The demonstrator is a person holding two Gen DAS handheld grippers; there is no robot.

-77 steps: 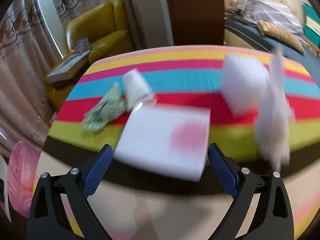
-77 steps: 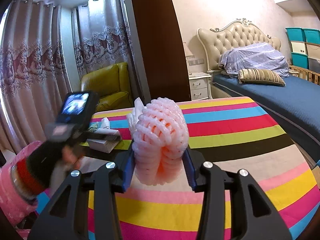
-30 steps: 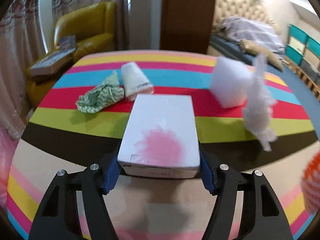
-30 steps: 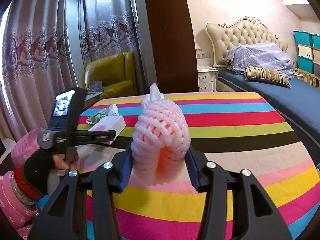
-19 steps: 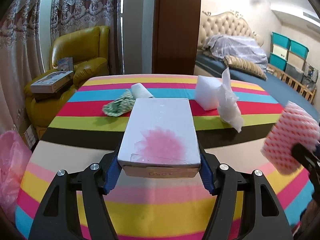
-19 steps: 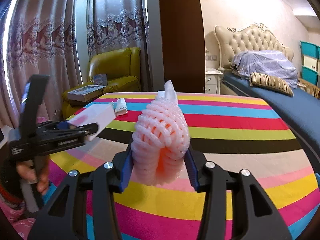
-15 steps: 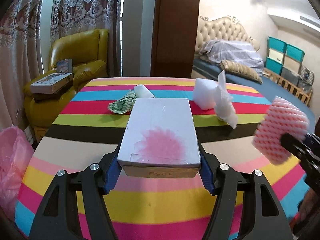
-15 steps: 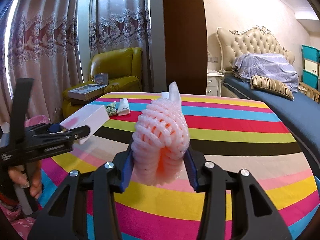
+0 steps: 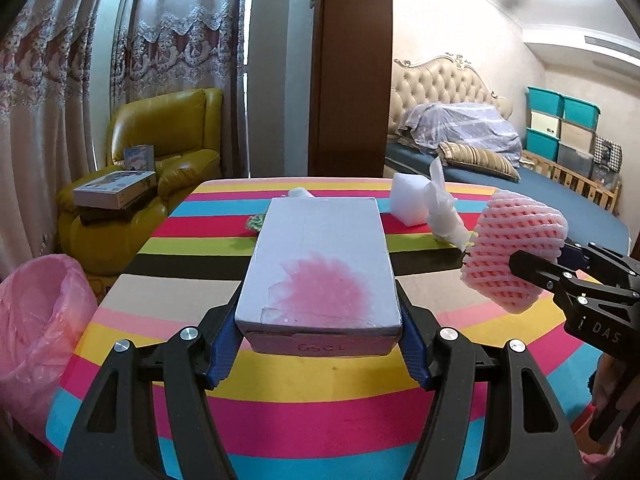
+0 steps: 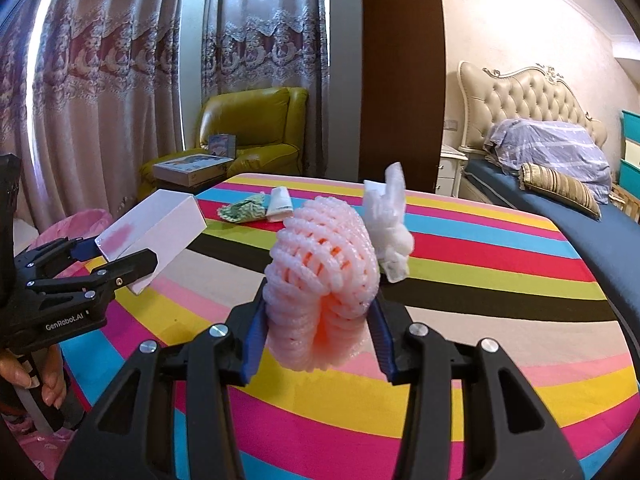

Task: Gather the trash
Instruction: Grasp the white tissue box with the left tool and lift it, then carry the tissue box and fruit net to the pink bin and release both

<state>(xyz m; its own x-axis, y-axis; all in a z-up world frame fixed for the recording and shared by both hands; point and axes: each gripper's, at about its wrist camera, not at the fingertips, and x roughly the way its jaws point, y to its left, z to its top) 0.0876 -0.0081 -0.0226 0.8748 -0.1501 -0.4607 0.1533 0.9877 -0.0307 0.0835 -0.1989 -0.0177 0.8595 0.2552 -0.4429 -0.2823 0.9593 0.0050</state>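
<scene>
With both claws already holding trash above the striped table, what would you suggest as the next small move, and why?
Probably swing the left claw leftward toward the pink bag. It is shut on the white box, and the open bag sits just off the table's left edge. The right claw grips the pink foam net and can follow.

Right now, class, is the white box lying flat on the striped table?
No: the white box is clamped in the left gripper and held above the striped table.

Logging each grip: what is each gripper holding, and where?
Left gripper clamps the white box by its near-end sides; right gripper squeezes the pink foam net by its sides.
</scene>
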